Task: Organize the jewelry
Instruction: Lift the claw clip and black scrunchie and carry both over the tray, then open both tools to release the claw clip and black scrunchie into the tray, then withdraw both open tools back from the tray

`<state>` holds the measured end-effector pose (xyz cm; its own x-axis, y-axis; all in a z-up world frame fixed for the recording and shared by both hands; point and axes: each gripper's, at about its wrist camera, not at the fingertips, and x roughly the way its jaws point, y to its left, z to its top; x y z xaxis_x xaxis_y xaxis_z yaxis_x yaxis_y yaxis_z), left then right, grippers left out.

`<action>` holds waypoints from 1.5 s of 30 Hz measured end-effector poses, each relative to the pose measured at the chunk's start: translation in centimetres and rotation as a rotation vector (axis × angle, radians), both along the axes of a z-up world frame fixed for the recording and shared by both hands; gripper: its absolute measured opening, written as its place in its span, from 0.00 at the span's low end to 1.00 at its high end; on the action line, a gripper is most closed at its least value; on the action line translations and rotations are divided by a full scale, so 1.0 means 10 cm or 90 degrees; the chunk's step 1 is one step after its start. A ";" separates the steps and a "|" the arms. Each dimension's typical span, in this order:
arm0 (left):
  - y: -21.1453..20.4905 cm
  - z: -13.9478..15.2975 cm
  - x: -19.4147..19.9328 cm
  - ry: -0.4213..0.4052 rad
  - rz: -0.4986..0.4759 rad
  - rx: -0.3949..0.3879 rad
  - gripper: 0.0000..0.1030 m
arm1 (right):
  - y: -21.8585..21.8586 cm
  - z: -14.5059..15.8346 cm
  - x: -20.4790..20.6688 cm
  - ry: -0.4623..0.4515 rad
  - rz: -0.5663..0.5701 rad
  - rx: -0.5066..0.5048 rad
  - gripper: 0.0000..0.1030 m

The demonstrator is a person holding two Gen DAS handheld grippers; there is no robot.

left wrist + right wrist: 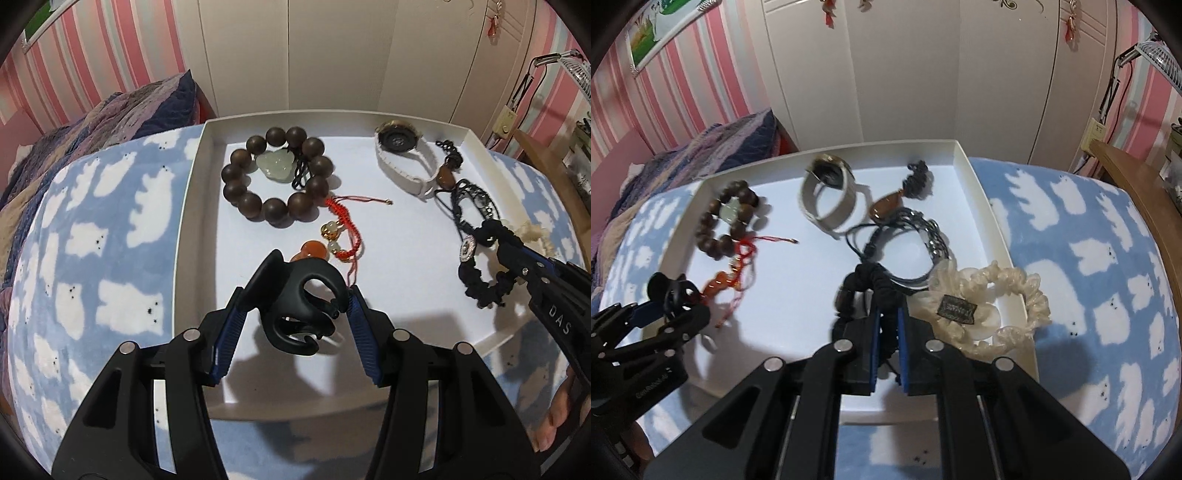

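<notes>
Left gripper [295, 295]: my blue-padded fingers pinch the matte black plastic claw hair clip [299, 306], just above the shallow white cardboard tray [192, 192].
Right gripper [888, 325]: fingers narrow, clamped on the black ruched fabric scrunchie [864, 291], at 3 o'clock in the left view.
Dark brown wooden bead bracelet [277, 173]: 12 o'clock from the clip, ringing a pale green jade pendant [275, 166].
Cream sheer scrunchie [990, 310]: draped on the tray's right rim.
</notes>
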<state>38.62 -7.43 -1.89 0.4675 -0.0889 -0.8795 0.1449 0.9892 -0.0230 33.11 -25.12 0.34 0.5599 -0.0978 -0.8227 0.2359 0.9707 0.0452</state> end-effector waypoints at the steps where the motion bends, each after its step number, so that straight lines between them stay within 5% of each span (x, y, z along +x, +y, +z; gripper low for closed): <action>1: 0.00 -0.03 0.01 0.002 0.002 0.000 0.53 | -0.01 -0.04 0.01 0.005 0.000 0.000 0.08; 18: -0.01 -0.16 0.10 -0.030 0.010 0.018 0.56 | 0.04 -0.23 0.08 0.021 -0.004 -0.039 0.08; 26: 0.05 -0.18 0.08 -0.032 0.016 0.021 0.73 | 0.07 -0.24 0.09 0.023 0.005 -0.051 0.11; 28: 0.06 -0.16 0.07 -0.026 0.016 0.017 0.77 | 0.05 -0.21 0.08 0.026 0.008 -0.048 0.22; 30: 0.07 -0.09 0.02 -0.031 0.014 0.012 0.85 | 0.03 -0.14 0.06 0.013 0.009 -0.044 0.50; 35: 0.06 0.17 -0.13 -0.052 0.009 0.000 0.92 | -0.03 0.17 -0.06 -0.029 0.020 -0.026 0.59; 39: 0.15 0.45 -0.31 -0.086 0.007 -0.008 0.97 | 0.02 0.46 -0.25 -0.079 0.011 -0.055 0.84; 45: 0.31 0.82 -0.74 -0.145 0.012 -0.006 0.97 | 0.17 0.73 -0.69 -0.121 0.011 -0.065 0.86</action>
<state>31.19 -4.33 6.34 0.6555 -0.0865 -0.7502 0.1289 0.9917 -0.0018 26.24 -23.43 7.68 0.7067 -0.1642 -0.6882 0.2153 0.9765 -0.0119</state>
